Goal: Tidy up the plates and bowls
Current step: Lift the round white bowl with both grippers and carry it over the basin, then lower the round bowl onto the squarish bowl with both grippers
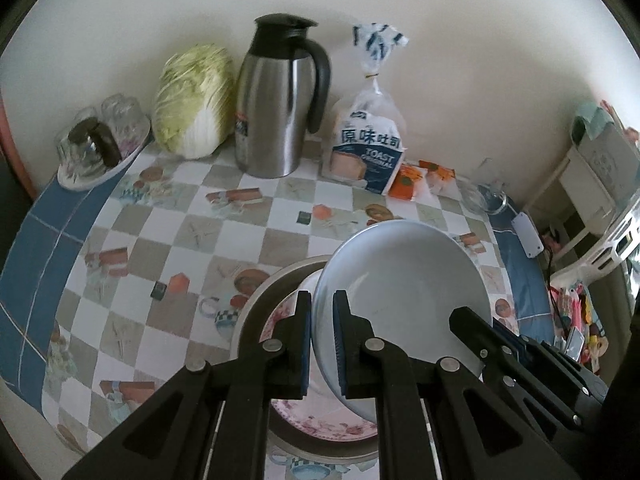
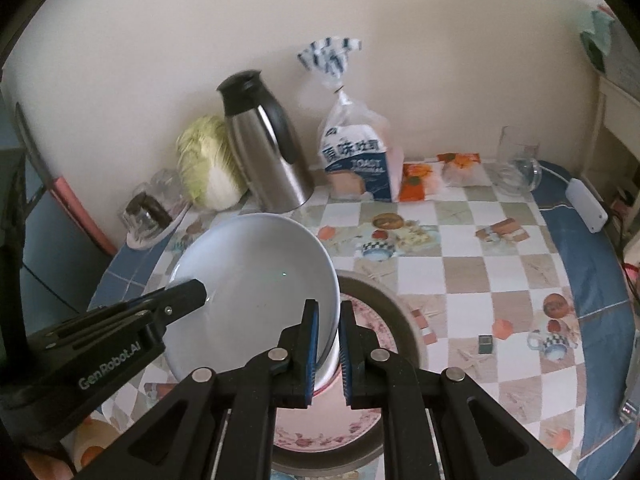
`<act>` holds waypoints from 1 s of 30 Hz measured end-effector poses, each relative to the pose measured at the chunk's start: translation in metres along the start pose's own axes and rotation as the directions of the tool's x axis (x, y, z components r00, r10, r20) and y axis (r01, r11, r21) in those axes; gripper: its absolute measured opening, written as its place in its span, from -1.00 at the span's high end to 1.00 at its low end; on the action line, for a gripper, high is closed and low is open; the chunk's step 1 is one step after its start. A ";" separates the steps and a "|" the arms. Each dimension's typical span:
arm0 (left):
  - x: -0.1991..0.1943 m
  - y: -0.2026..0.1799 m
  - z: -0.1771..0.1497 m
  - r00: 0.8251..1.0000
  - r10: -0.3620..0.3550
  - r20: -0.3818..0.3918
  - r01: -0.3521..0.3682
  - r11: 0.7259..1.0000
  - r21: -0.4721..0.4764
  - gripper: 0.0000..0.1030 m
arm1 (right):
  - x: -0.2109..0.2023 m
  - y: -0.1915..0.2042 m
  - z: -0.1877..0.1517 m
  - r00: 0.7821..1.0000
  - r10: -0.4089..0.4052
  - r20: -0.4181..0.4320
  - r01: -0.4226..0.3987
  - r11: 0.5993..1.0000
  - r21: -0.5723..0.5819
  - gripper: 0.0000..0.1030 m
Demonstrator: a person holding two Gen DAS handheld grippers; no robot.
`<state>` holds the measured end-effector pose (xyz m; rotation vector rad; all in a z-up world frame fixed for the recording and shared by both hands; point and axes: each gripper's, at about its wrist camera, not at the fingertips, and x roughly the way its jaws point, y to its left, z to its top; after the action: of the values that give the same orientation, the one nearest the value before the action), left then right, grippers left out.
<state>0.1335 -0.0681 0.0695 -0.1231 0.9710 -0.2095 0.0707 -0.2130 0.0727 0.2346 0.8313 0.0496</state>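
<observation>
Glossy glazed white bowl (image 2: 256, 280); brushed-steel jug (image 1: 276, 108); crinkly clear plastic bread bag (image 1: 366, 140); matt black fingers (image 1: 304, 344)

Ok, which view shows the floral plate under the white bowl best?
The right wrist view: the floral plate shows its patterned rim beside and below the gripper fingers, inside the dark round tray. The left wrist view shows only slivers, mostly hidden by the fingers and the white bowl.

The middle of the round checked tablecloth (image 1: 192, 240) is lying open for a hand. Along the wall a pale napa cabbage (image 1: 194, 100), a steel thermos jug (image 1: 276, 100) and a bagged toast loaf (image 1: 368, 144) are blocking the back edge.
</observation>
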 end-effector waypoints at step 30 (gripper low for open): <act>0.041 0.020 -0.011 0.995 -0.054 -0.088 0.050 0.997 -0.051 0.80 | 0.040 0.006 -0.008 0.993 -0.094 -0.076 0.092 0.995 -0.036 0.79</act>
<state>0.1488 -0.0582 0.0265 -0.1854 1.0634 -0.2406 0.0920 -0.2007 0.0398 0.1644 0.9167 -0.0154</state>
